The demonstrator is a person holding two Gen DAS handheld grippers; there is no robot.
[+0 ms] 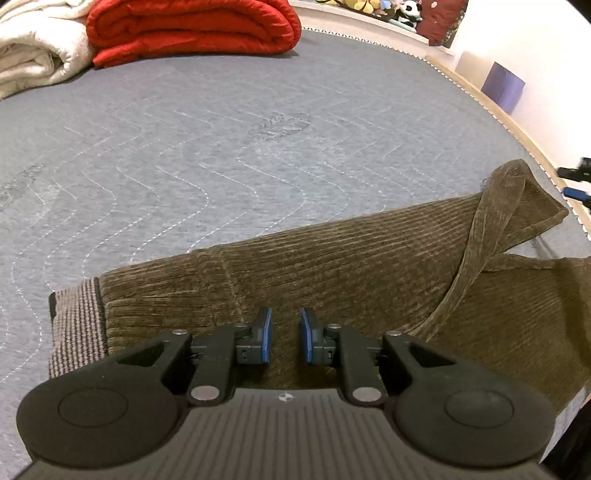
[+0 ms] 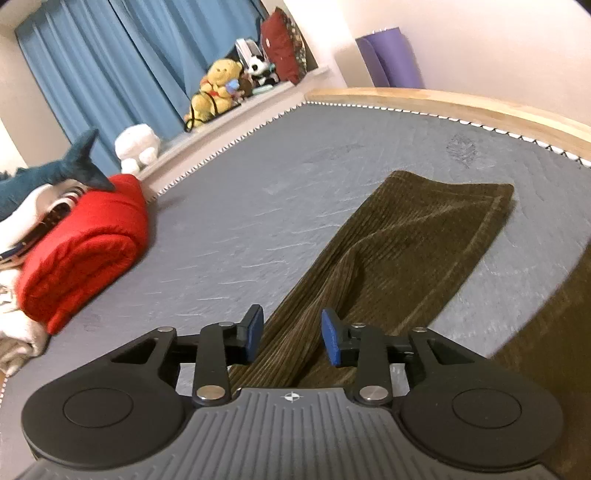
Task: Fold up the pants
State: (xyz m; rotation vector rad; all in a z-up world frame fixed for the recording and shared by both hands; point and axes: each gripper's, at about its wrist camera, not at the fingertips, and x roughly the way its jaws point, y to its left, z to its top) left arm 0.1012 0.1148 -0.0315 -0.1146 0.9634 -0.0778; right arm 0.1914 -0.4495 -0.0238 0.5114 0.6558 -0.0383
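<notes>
Pants [image 1: 332, 266] are bunching at mid-frame while your left gripper [image 1: 285, 336] and right gripper [image 2: 291, 334] are hovering, jaws apart, risking a crooked fold.

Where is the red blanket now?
The folded red blanket lies at the far edge of the grey mattress, beside a white blanket, well apart from the brown pants.

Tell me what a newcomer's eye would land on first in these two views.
The olive-brown corduroy pants sprawl across the grey quilted mattress, right under the open left gripper and open right gripper, one leg stretching away toward the wooden bed edge. Next comes the rolled red blanket at the mattress's far side, beside a cream blanket.
</notes>
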